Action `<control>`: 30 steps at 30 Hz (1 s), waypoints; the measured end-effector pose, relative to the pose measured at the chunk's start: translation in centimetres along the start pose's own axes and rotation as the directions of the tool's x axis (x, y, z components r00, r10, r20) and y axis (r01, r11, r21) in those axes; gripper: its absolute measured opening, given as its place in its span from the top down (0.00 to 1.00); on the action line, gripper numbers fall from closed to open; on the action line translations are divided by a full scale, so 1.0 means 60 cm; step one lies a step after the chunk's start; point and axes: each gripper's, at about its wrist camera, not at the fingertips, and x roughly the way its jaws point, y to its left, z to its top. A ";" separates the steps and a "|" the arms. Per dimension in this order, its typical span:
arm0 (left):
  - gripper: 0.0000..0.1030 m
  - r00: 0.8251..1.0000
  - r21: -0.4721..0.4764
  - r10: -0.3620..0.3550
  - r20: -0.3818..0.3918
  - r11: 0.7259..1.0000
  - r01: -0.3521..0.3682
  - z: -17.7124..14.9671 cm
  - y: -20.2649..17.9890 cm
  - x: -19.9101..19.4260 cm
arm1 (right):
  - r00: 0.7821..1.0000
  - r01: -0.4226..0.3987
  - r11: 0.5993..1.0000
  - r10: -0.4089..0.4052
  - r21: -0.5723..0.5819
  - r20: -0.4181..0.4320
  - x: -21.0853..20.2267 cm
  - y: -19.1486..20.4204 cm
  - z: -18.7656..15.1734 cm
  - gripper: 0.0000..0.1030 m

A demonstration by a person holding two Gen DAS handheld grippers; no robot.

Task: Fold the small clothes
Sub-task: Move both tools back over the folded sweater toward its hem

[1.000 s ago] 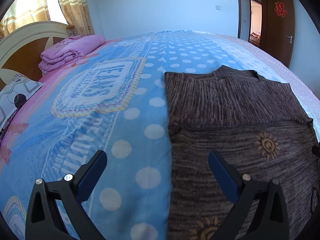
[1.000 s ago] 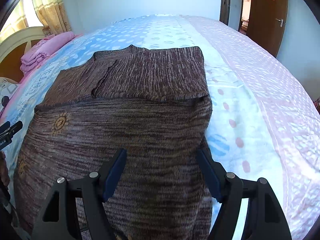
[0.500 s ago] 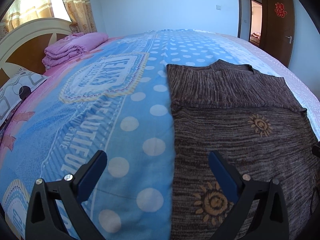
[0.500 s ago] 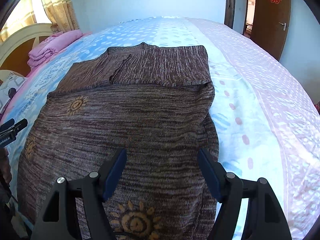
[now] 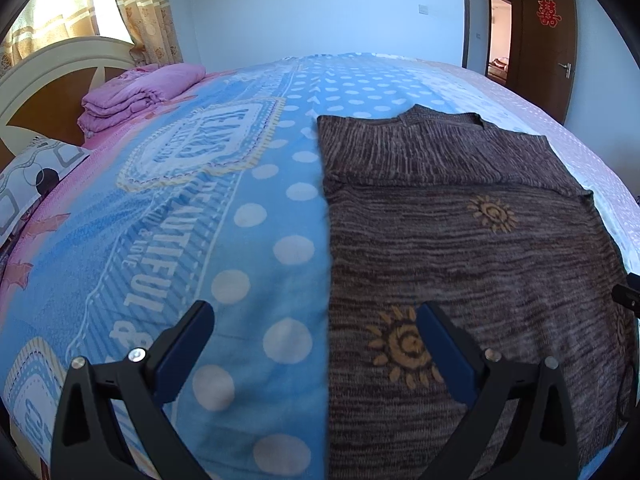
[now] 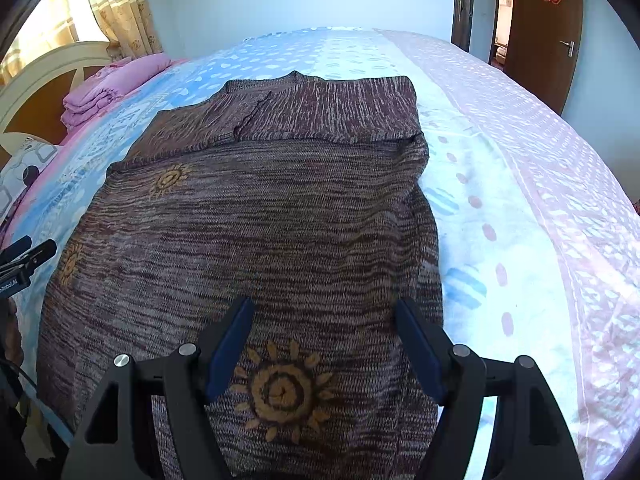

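Because the brown knitted sweater (image 6: 256,216) lay flat on the bed (image 6: 520,168) with both sleeves already folded across its far end, the garment read as partly folded, and the long body toward the near edge seemed the part left to deal with. It ran lengthwise from near to far, collar at the far end, its left edge straight along the blue dotted bedspread (image 5: 248,216) and its right edge along the pale pink-striped side.

With its jaws spread wide and holding nothing, the left gripper (image 5: 316,340) hung over the sweater's near left edge, one finger above the bedspread and the other above the knit beside a yellow sun motif (image 5: 404,350). That straddling pose suited pinching the hem corner, in my judgement. The right gripper (image 6: 324,332) was likewise fully open and empty, poised above the near part of the body over another sun motif (image 6: 282,394), just inside the right edge.

Having a gripper near each side probably served to lift the hem evenly and carry it toward the collar. A folded pink blanket (image 5: 140,94) sat far left by the headboard (image 5: 48,80), well apart from the work.
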 end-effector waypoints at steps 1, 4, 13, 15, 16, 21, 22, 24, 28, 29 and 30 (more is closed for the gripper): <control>0.00 1.000 0.000 -0.009 -0.007 1.000 0.009 -0.005 0.000 -0.003 | 1.000 -0.001 1.000 0.001 0.000 -0.006 -0.002 0.000 -0.005 0.28; 0.00 0.999 0.007 -0.034 -0.021 0.999 0.034 -0.021 -0.001 -0.016 | 1.000 -0.006 1.000 0.006 -0.008 -0.018 -0.011 0.001 -0.024 0.28; 0.01 0.992 0.060 -0.113 -0.063 0.991 0.116 -0.076 -0.005 -0.063 | 1.000 -0.009 0.999 0.007 -0.039 -0.030 -0.044 0.007 -0.079 0.28; 0.01 0.990 0.077 -0.126 -0.063 0.988 0.130 -0.087 -0.008 -0.077 | 0.999 -0.010 0.999 0.008 -0.047 -0.034 -0.052 0.008 -0.089 0.28; 0.03 0.990 0.083 -0.129 -0.063 0.987 0.134 -0.092 -0.008 -0.083 | 1.000 -0.004 0.999 0.002 -0.051 -0.031 -0.057 0.008 -0.095 0.28; 0.15 0.977 0.068 -0.180 -0.113 0.980 0.189 -0.126 -0.003 -0.100 | 1.000 0.006 0.998 -0.008 -0.060 -0.024 -0.074 0.007 -0.123 0.28; 0.18 0.973 0.060 -0.196 -0.125 0.977 0.204 -0.134 -0.002 -0.102 | 1.000 0.011 0.998 -0.012 -0.062 -0.021 -0.077 0.006 -0.129 0.28; 0.26 0.964 0.039 -0.221 -0.146 0.973 0.229 -0.145 -0.001 -0.102 | 1.000 0.014 0.998 -0.015 -0.060 -0.014 -0.084 0.005 -0.140 0.28; 0.47 0.937 -0.024 -0.283 -0.207 0.959 0.284 -0.165 -0.003 -0.094 | 1.000 0.019 0.999 -0.019 -0.037 0.002 -0.102 -0.007 -0.154 0.28; 0.48 0.939 -0.026 -0.271 -0.212 0.962 0.272 -0.169 -0.004 -0.094 | 1.000 0.025 0.999 -0.025 -0.033 0.010 -0.108 -0.010 -0.156 0.28; 0.49 0.943 -0.023 -0.257 -0.211 0.966 0.258 -0.171 -0.005 -0.094 | 0.999 0.034 0.999 -0.034 -0.028 0.020 -0.113 -0.014 -0.158 0.28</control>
